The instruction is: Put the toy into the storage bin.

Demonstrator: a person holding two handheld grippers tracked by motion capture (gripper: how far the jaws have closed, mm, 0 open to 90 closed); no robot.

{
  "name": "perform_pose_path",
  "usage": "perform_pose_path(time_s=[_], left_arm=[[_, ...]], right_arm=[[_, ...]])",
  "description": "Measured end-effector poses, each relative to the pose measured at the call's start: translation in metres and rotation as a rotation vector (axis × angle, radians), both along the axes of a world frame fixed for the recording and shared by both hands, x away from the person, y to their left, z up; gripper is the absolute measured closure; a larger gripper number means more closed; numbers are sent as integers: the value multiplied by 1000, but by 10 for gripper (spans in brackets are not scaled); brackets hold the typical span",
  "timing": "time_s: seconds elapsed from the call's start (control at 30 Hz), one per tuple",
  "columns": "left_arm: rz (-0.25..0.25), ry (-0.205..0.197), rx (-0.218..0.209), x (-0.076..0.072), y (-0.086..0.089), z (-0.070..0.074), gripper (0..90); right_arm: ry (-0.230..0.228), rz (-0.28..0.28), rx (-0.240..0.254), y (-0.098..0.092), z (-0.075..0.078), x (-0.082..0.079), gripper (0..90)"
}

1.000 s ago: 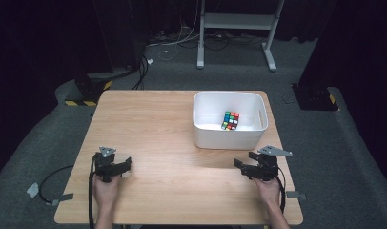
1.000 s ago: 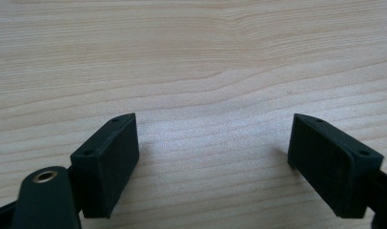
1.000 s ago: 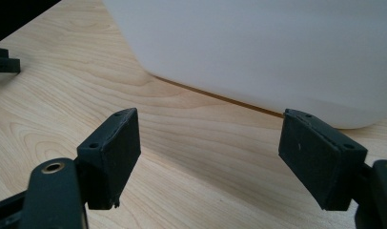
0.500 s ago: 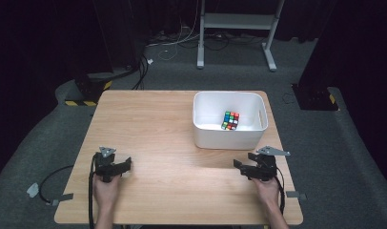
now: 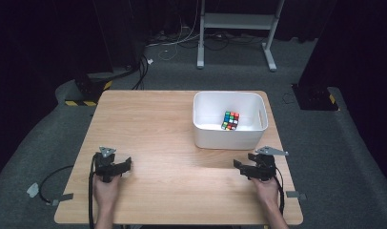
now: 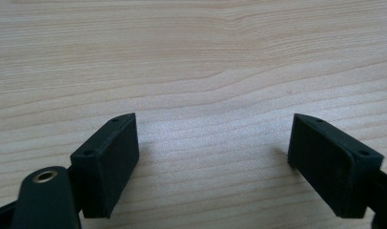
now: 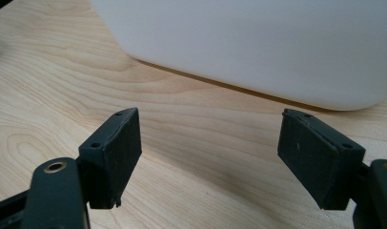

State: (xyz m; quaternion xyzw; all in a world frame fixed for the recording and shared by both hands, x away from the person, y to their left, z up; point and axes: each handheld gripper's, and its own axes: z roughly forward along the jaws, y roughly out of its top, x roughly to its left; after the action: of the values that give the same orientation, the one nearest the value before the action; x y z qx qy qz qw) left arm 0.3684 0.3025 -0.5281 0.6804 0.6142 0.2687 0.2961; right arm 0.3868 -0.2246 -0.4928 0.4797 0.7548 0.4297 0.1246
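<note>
Cube [image 5: 230,120] in bin [image 5: 228,139], beyond right tool [image 5: 255,167].

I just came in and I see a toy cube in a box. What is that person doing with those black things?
A person sits at a wooden table holding a grabbing tool in each hand. The left tool and the right tool both rest low on the near part of the table, with jaws apart and nothing between them. A colourful puzzle cube lies inside the white bin, which stands just beyond the right tool. Neither tool touches the cube or the bin at this moment.
</note>
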Motion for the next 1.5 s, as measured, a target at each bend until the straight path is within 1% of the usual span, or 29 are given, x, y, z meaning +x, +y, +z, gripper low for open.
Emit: perform_pose_path(time_s=[0.17, 0.63, 0.9, 1.03, 1.2, 1.3, 1.4, 1.5], left_arm=[[0, 0, 0, 0, 0, 0, 178], [0, 0, 0, 0, 0, 0, 178], [0, 0, 0, 0, 0, 0, 178], [0, 0, 0, 0, 0, 0, 178], [0, 0, 0, 0, 0, 0, 178], [0, 0, 0, 0, 0, 0, 178], [0, 0, 0, 0, 0, 0, 178], [0, 0, 0, 0, 0, 0, 178]], right_arm=[[13, 5, -3, 1, -1, 1, 225], [27, 11, -25, 3, -5, 4, 228], [26, 6, -62, 6, -9, 7, 230], [30, 9, -72, 6, -10, 8, 233], [37, -2, -80, 6, -12, 10, 233], [36, -7, -97, 6, -13, 11, 233], [37, -10, -99, 6, -14, 11, 233], [38, -16, -111, 7, -14, 11, 233]])
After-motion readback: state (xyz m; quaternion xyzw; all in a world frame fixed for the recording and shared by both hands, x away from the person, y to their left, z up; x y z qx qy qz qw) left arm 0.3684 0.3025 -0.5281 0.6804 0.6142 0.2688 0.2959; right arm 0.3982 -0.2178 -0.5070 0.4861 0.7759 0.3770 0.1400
